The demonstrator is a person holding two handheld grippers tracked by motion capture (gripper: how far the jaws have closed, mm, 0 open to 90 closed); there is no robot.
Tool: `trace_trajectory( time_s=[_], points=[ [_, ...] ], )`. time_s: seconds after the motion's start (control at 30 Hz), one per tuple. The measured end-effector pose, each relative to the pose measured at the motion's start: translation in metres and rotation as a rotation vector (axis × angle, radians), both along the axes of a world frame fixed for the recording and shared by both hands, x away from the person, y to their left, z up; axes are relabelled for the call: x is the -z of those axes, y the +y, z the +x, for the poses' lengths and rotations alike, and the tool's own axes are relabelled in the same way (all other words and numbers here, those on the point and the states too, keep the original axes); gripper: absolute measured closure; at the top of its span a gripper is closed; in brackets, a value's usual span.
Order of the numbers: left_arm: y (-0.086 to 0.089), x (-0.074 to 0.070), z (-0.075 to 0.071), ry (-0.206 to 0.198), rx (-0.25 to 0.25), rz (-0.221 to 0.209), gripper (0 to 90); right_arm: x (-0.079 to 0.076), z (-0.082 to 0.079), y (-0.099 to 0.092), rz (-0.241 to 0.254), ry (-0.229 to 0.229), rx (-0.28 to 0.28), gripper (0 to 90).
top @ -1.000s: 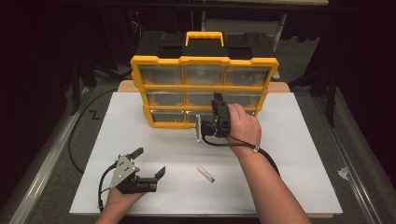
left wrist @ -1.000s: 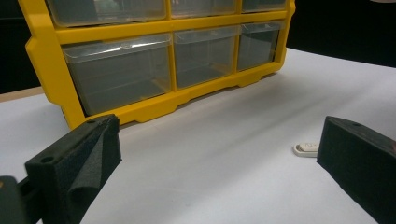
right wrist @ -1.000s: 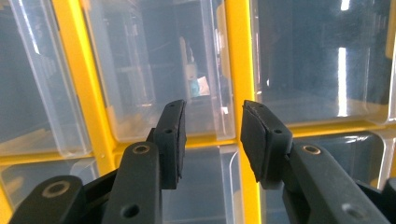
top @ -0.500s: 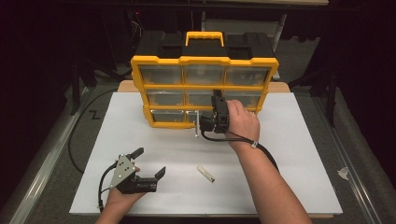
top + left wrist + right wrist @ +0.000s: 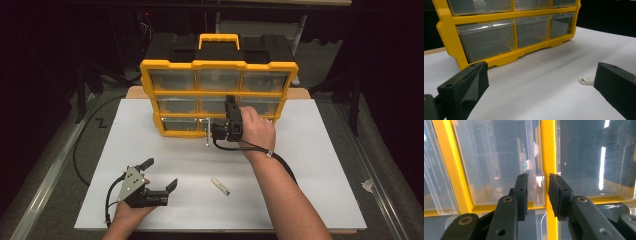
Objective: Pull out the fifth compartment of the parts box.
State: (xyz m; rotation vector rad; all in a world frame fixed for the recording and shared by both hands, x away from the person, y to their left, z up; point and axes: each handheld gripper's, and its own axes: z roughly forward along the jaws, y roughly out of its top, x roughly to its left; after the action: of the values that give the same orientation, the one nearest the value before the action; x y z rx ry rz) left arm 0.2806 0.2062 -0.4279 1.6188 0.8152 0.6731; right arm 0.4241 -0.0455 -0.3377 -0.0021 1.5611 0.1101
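As the right tongs [image 5: 537,195] close on the drawer lip [image 5: 534,170], pinch squarely before pulling; left tongs [image 5: 159,175] rest apart at seven o'clock

The high view looks from above your side of the table, forward and down. It is far off, so you see the whole white table top [image 5: 320,165], both your arms and the yellow plastic drawer box with clear drawers [image 5: 218,95] at the back.

Your left gripper view sits low, close to the white table top [image 5: 544,85]. It looks across it to the lower drawers of the yellow drawer box [image 5: 499,32], near but not touching.

Your right gripper view is very close to the front of the yellow drawer box [image 5: 547,150] and faces right at it.

All three views share that drawer box.
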Motion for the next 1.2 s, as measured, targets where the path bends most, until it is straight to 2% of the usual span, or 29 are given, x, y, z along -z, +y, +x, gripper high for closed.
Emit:
trace_trajectory(
  time_s=[0.23,0.4,0.43,0.6,0.67,0.8,0.9,1.07,1.2],
  points=[
    [0.000,0.000,0.000,0.001,0.000,-0.001,0.3,-0.001,0.000,0.000,0.013,0.002,-0.001,76.1],
    [0.000,0.000,0.000,0.001,-0.001,-0.001,0.3,-0.002,-0.001,0.001,0.007,0.003,-0.002,73.8],
    [0.000,0.000,0.000,0.001,-0.001,-0.001,0.3,-0.004,-0.002,0.001,-0.010,-0.003,-0.012,73.8],
    [0.001,0.000,0.000,0.000,-0.002,-0.003,0.3,-0.002,-0.003,0.001,-0.010,0.017,-0.003,81.7],
    [0.001,0.000,0.000,0.000,-0.002,-0.003,0.3,-0.002,-0.003,0.002,-0.014,0.024,0.002,82.2],
    [0.001,-0.001,0.000,-0.002,-0.002,-0.006,0.4,-0.005,-0.004,0.003,-0.031,0.030,0.000,82.6],
    [0.001,-0.001,0.000,-0.003,-0.002,-0.006,0.4,-0.004,-0.007,0.002,-0.019,0.039,0.007,82.8],
    [0.002,-0.001,-0.001,-0.005,-0.002,-0.007,0.4,-0.005,-0.012,0.001,-0.035,0.035,0.000,82.8],
    [0.002,-0.001,-0.001,-0.005,-0.002,-0.009,0.4,-0.005,-0.013,0.001,-0.023,0.037,-0.001,80.7]
  ],
)
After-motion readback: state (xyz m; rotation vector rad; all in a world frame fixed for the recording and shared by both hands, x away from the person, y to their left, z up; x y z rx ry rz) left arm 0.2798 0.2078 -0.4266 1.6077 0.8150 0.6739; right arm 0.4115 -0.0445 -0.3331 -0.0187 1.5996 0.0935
